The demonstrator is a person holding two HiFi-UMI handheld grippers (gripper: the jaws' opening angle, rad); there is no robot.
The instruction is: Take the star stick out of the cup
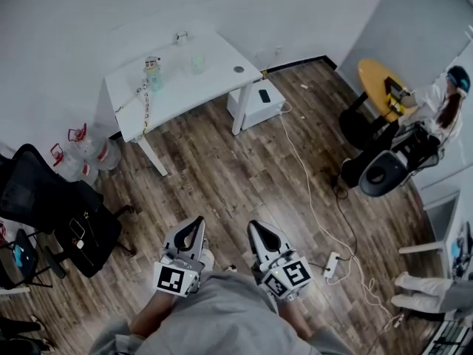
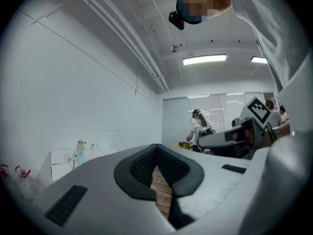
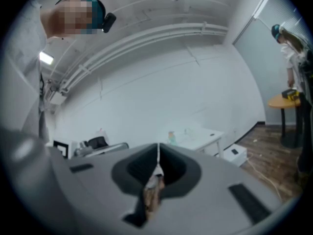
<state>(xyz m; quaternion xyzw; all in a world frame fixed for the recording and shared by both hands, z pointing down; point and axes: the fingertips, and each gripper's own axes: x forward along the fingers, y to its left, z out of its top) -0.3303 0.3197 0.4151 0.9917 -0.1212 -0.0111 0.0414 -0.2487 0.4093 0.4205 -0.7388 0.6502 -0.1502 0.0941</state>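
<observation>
A white table point(image 1: 214, 72) stands far across the wooden floor. On it is a teal cup point(image 1: 152, 75) with a pale figure-like top poking out; the same cup point(image 2: 79, 152) shows small in the left gripper view and as a faint cup point(image 3: 171, 137) in the right gripper view. The star stick itself is too small to make out. A clear cup point(image 1: 196, 64) stands beside it. My left gripper point(image 1: 195, 222) and right gripper point(image 1: 256, 228) are held low by the person's body, far from the table. The left gripper point(image 2: 156, 148) and the right gripper point(image 3: 158, 148) are both shut and empty.
A beaded string point(image 1: 145, 102) hangs off the table's left edge. A white box point(image 1: 257, 100) sits under its right end. Water jugs point(image 1: 83, 151) and a black chair point(image 1: 52, 202) stand left. Cables and a power strip point(image 1: 332, 264) cross the floor; a person point(image 1: 440, 106) sits by a yellow table point(image 1: 378, 80).
</observation>
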